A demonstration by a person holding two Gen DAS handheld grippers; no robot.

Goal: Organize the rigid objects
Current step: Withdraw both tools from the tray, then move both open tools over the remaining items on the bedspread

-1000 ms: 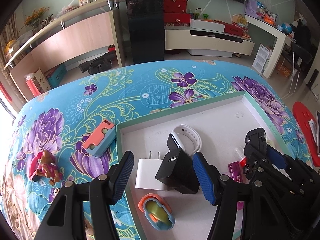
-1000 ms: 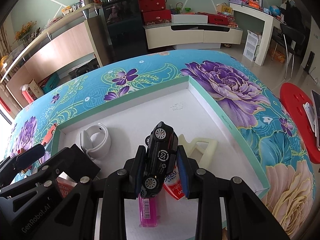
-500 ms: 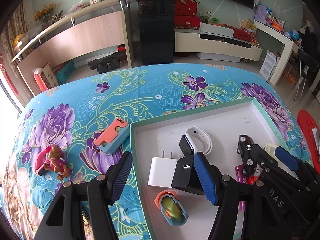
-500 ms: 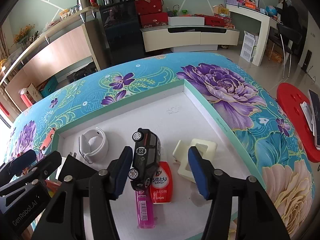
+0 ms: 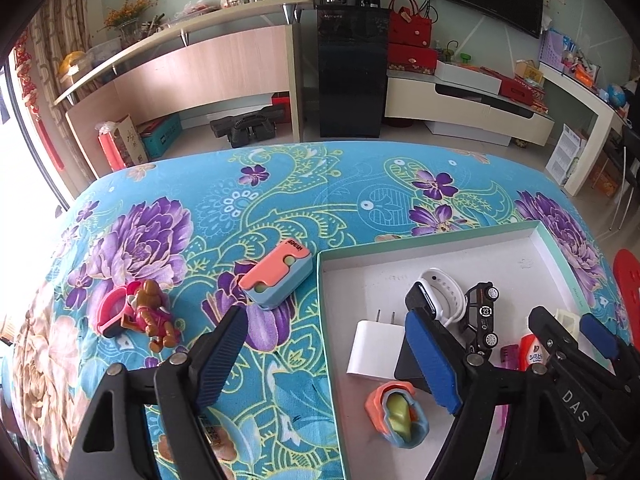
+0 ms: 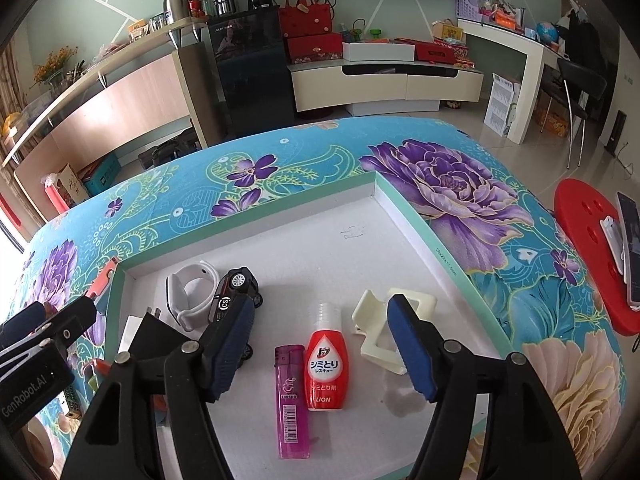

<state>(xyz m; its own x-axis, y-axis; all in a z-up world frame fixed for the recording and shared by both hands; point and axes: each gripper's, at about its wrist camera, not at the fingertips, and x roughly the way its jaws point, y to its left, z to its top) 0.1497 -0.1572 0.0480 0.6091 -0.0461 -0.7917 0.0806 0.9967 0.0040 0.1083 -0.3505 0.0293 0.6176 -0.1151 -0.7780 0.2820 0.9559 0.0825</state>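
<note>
Shallow white tray with mint-green rim [image 6: 404, 204] lies ahead of both grippers on floral blue cloth [image 5: 280, 184].

Right gripper [image 6: 324, 354]: jaws just been opening, nothing clamped. Between its fingers: one translucent pink lighter [image 6: 292, 400], one red squeeze bottle [image 6: 325, 368]. One black toy car [image 6: 236, 292] beside its left finger, partly hidden. One cream plastic clip [image 6: 380, 332] behind its right finger.

Left gripper [image 5: 328, 360]: jaws just been opening, empty, straddling the tray's edge. One white plug adapter [image 5: 374, 346] between its fingers; black block [image 5: 412, 360], possibly a charger, mostly hidden by its right finger. One white band [image 5: 444, 288] beyond. One pink-and-blue case [image 5: 276, 276], one figurine [image 5: 150, 312] off tray.
</note>
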